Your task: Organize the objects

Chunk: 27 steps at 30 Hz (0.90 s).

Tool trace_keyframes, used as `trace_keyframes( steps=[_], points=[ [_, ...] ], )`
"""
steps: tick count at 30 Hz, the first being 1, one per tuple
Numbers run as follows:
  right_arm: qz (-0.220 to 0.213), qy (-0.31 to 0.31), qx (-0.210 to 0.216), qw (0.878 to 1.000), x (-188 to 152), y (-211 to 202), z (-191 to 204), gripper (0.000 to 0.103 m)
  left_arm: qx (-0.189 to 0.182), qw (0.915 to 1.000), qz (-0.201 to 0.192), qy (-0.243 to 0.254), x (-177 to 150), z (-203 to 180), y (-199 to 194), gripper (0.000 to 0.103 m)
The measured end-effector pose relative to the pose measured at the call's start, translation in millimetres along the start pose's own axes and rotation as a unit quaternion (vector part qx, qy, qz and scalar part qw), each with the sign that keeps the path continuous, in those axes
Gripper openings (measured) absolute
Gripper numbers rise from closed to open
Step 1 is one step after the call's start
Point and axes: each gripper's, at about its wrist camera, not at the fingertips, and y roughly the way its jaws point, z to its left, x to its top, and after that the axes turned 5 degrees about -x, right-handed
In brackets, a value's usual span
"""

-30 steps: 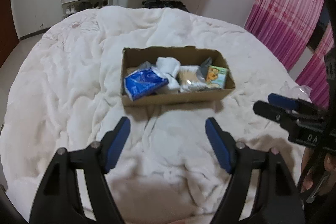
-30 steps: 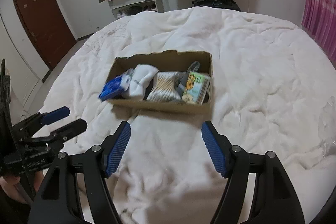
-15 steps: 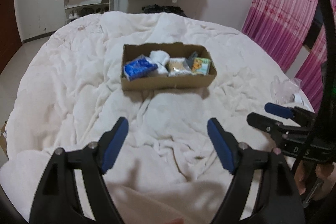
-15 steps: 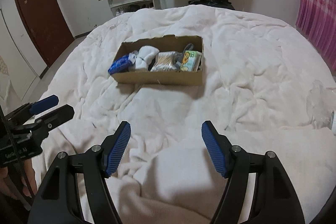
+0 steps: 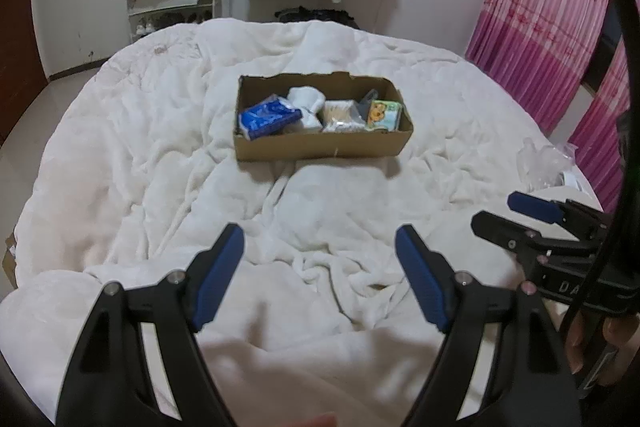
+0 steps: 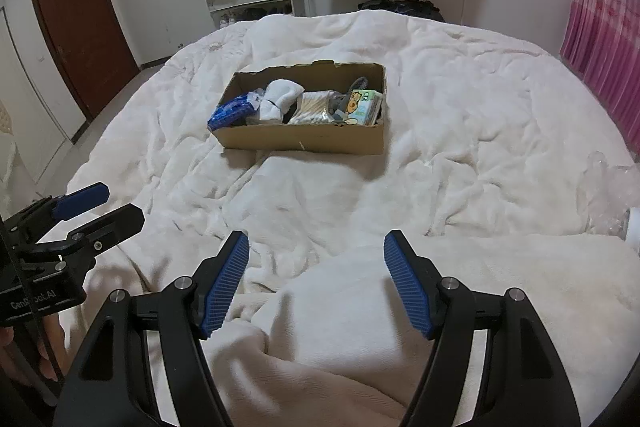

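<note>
Jaws of both tools stand wide apart and hold nothing: the left gripper [image 5: 320, 259] and the right gripper [image 6: 316, 263] hover side by side above the near edge of the white blanket [image 5: 320, 211], well apart from the box.

Farther, near the middle of the bed, lies the cardboard box [image 5: 320, 147]. Its long axis runs left to right across both views, the open top facing up, one long wall turned to the grippers. I judge it light and quite stiff, but the thin walls may bend; the best hold seems to be on a short end wall or on the rim of the near wall.

Inside, from left to right: a blue tissue pack [image 5: 268, 118], soft and a little slippery, lying tilted with its long side pointing toward the far right; white socks [image 6: 278, 101], soft, easy to pinch anywhere; a cotton swab pack [image 5: 340, 115], light, with a smooth wrap; a dark object behind it, which I cannot identify; and a small green carton [image 5: 384, 115] leaning at the right end.

At the far right edge of the blanket lies crumpled clear plastic [image 6: 612, 187].
</note>
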Motion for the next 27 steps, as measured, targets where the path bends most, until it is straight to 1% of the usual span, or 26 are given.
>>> trace_keyframes(
  steps=[9,11,15,27],
  points=[
    [0.001,0.0,0.0,1.0,0.5,0.4,-1.1,0.073,0.007,1.0,0.003,0.004,0.8,-1.1,1.9,0.08],
    [0.003,0.002,-0.001,1.0,0.4,1.4,-1.8,0.073,0.008,0.9999,0.008,0.007,0.6,-1.7,3.9,0.082],
    [0.004,0.002,-0.001,1.0,1.0,2.7,-1.7,0.073,0.011,0.9998,0.013,0.013,-0.8,-3.4,6.0,0.083],
    [0.004,0.002,-0.001,1.0,1.1,2.8,-1.8,0.073,0.02,0.9997,0.011,0.009,0.6,-2.3,6.4,0.084]
  ],
)
